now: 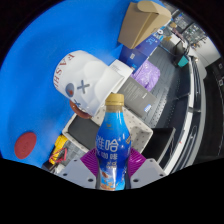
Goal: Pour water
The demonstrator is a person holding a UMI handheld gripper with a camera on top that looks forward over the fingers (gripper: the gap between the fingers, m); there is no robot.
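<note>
A: Item one?
B: Bottle (113, 150), blue label, white Chinese characters, tan cap; upright, pinched between the fingers (112, 176).
A: Item two?
B: White cup (82, 78) beyond, on the blue bench (45, 55); partial lettering "VAS", an X mark.

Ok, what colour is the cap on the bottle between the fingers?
Tan, a golden brown cap topping the blue-labelled bottle, seen in the gripper view.
</note>
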